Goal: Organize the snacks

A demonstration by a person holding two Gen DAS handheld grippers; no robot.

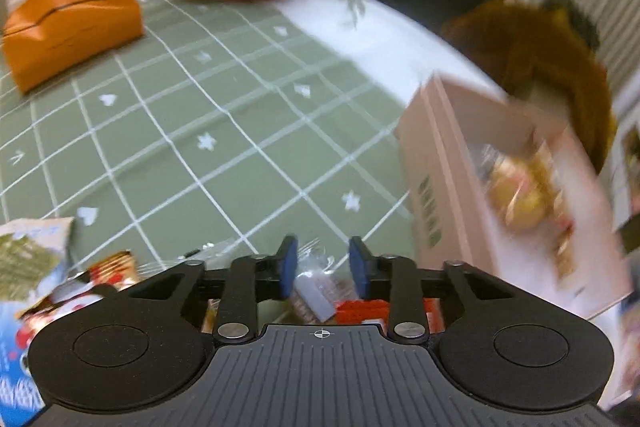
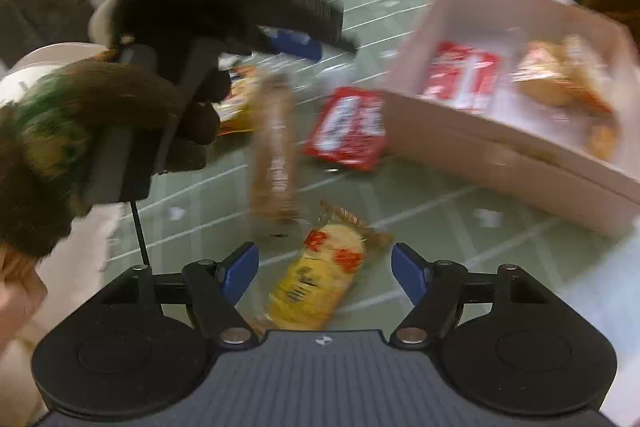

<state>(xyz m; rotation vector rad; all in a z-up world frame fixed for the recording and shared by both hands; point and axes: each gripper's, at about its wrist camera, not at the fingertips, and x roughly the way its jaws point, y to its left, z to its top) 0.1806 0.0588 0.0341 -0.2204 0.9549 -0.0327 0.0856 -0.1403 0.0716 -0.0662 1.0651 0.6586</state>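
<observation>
Nearest the right wrist camera, a yellow rice-cracker packet [image 2: 320, 279] lies on the green checked tablecloth [image 2: 440, 227] between the spread, empty jaws of the right gripper [image 2: 325, 269]; farther off, a brown biscuit sleeve [image 2: 274, 147] hangs from the left gripper [image 2: 294, 43], blurred; a red wrapper [image 2: 348, 129] lies just left of the pink box [image 2: 500, 163], which holds more snacks; in the left wrist view, the left gripper's [image 1: 323, 269] jaws sit partly apart around a clear-wrapped snack [image 1: 316, 291], contact unclear; an orange tissue pack [image 1: 72, 27] sits far left.

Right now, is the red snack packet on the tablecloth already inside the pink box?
No, the red packet lies on the tablecloth beside the pink box.
</observation>
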